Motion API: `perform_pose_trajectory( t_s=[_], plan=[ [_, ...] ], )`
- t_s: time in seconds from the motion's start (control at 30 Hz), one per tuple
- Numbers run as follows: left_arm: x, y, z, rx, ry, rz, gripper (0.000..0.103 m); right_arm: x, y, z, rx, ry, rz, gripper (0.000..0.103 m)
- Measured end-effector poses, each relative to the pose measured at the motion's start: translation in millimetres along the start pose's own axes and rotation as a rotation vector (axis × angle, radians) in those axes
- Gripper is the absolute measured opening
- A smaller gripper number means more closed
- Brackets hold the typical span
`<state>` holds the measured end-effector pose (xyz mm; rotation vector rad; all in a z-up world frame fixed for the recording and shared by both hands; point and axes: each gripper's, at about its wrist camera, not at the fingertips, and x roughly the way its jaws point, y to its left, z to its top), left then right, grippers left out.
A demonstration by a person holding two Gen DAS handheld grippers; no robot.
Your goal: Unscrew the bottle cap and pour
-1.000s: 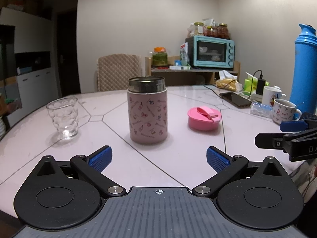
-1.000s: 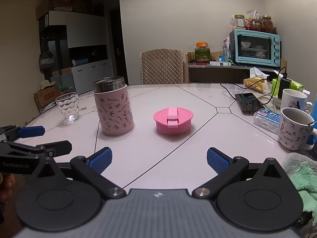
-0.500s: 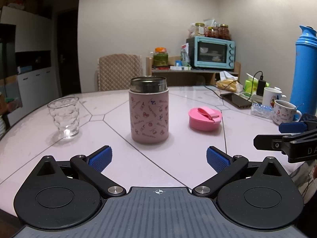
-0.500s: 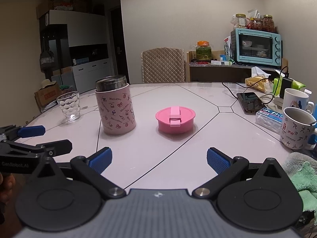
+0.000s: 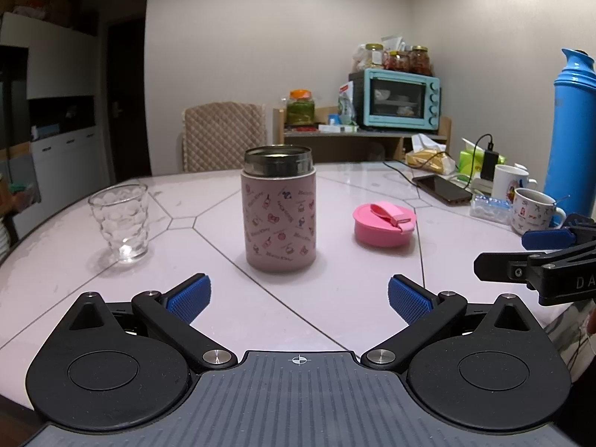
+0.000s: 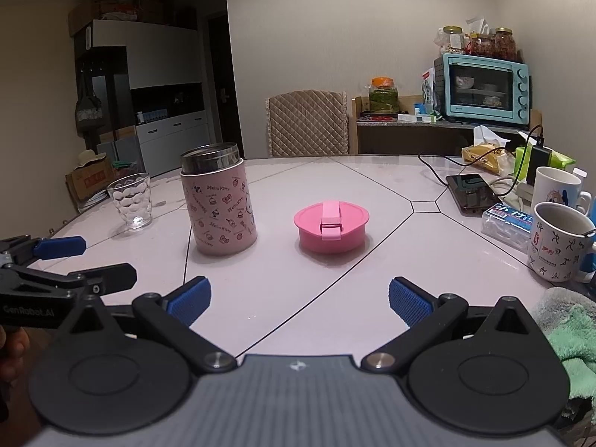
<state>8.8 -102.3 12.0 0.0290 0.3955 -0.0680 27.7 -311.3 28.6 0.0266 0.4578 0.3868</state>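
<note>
A pink patterned bottle (image 5: pixel 279 216) (image 6: pixel 219 206) with a bare steel mouth stands upright on the table, its cap off. The pink cap (image 5: pixel 383 224) (image 6: pixel 330 226) lies on the table to its right. A clear empty glass (image 5: pixel 121 222) (image 6: pixel 130 201) stands to the bottle's left. My left gripper (image 5: pixel 298 298) is open, short of the bottle, with nothing between its fingers. My right gripper (image 6: pixel 298 298) is open too, short of the cap and holding nothing. Each gripper shows at the edge of the other's view.
Two mugs (image 6: pixel 558 242), a tissue pack (image 6: pixel 506 219), a phone (image 6: pixel 471 192) with cable and a tall blue flask (image 5: pixel 573 134) crowd the table's right side. A green towel (image 6: pixel 570 331) lies at the near right edge. A chair (image 6: pixel 307 123) stands behind the table.
Both grippers have drifted slightly, so the bottle and cap sit a little differently in view. Both stay open, and nothing on the table has moved.
</note>
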Motion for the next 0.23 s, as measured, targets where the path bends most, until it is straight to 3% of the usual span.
perform_pose_trajectory(
  t_s=[0.23],
  plan=[
    [-0.3, -0.3, -0.3, -0.003, -0.001, 0.000, 0.103, 0.7, 0.2, 0.5, 0.002, 0.001, 0.001, 0.103]
  ],
)
